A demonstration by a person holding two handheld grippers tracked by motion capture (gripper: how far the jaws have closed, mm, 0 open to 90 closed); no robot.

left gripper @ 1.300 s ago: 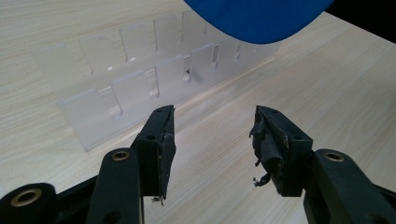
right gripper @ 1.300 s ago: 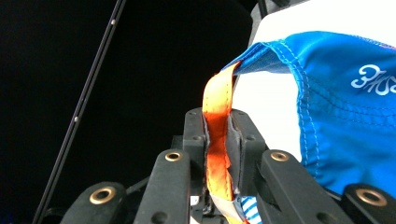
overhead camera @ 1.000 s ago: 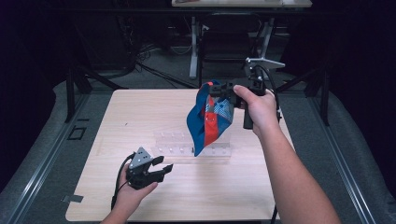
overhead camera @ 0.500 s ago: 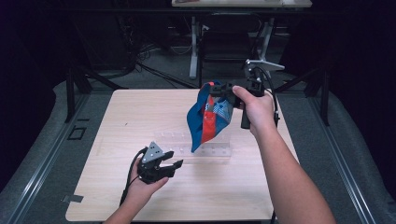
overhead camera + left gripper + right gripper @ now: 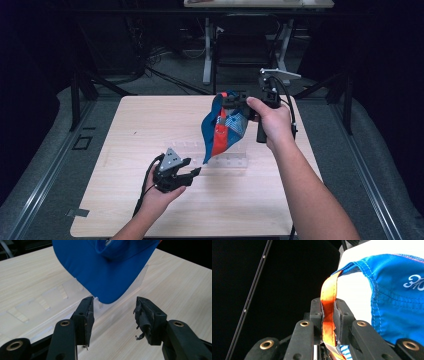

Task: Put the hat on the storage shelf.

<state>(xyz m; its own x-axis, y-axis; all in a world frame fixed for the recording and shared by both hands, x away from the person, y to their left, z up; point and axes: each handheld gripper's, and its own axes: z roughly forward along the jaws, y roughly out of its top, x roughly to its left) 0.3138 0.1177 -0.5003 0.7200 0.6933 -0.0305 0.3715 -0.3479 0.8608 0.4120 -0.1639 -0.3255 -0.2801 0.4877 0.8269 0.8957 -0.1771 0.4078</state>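
Moved: left gripper (image 5: 196,171) has come in along the tabletop (image 5: 120,200) toward the cap's lower tip since a second ago; right gripper (image 5: 226,101) and cap (image 5: 220,131) sit about where they were.
Cap position: blue cap with orange and checked parts, hanging in the air above the middle of the tabletop, bill (image 5: 105,277) pointing down, its tip just above the clear rack (image 5: 227,161).
Right fingers: pressed together on the cap's orange strap (image 5: 327,315), strap sandwiched between the pads. My read: pinching the strap lets the cap hang free so the bill is exposed for the other hand.
Left fingers: spread wide, nothing between them. In the left gripper view the bill tip sits just beyond the gap, roughly centred, not touching either pad.
Left height: low, just off the tabletop, level with the bill tip. Looks lined up for a pinch on the bill edge.
Clear rack: flat transparent slotted piece lying on the tabletop directly under the cap; hard to see its full outline.
Step, my guess: second grasp point on the cap, then two-handed placing or straightening over the rack.
Risk: bill is curved and stiff, shallow bite could slip off; strap grip is narrow, cap may swing when touched.
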